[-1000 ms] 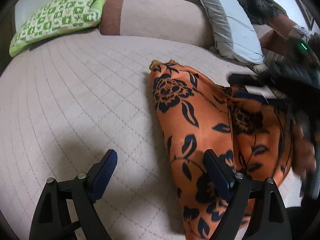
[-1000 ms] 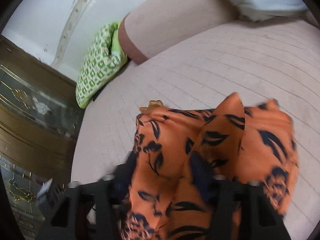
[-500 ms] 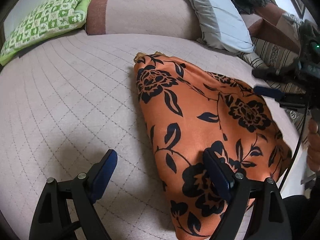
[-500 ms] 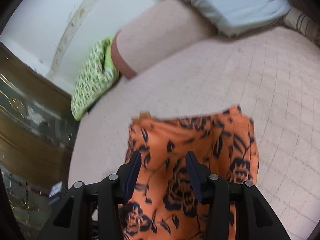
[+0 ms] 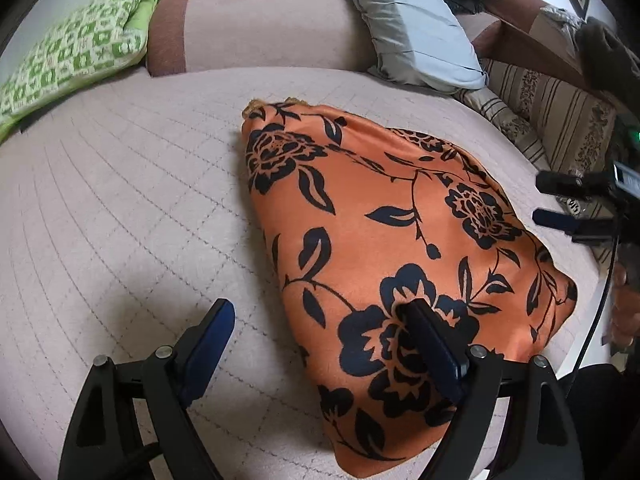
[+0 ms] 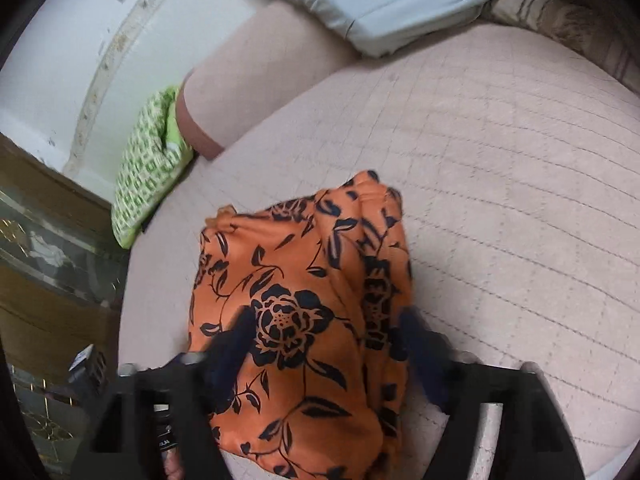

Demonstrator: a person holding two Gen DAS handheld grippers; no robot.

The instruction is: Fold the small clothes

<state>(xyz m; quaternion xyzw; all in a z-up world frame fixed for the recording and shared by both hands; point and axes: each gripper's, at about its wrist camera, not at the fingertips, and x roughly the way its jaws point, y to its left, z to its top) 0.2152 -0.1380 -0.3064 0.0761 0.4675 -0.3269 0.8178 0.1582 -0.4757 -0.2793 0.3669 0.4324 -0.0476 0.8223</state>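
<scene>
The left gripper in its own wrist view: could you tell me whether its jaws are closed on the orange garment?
No, the left gripper is open, its jaws wide apart above the orange garment.

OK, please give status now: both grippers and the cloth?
Left gripper open, empty. Right gripper open over orange floral garment, folded on bed. Nothing blocking.

- Orange garment point(image 5: 384, 248) printed with black roses and leaves, satin-looking.
- It lies folded flat on the pale quilted bed point(image 5: 120, 208), roughly triangular, narrow end toward the pillows.
- Far edge bunched into small folds point(image 6: 372, 200).
</scene>
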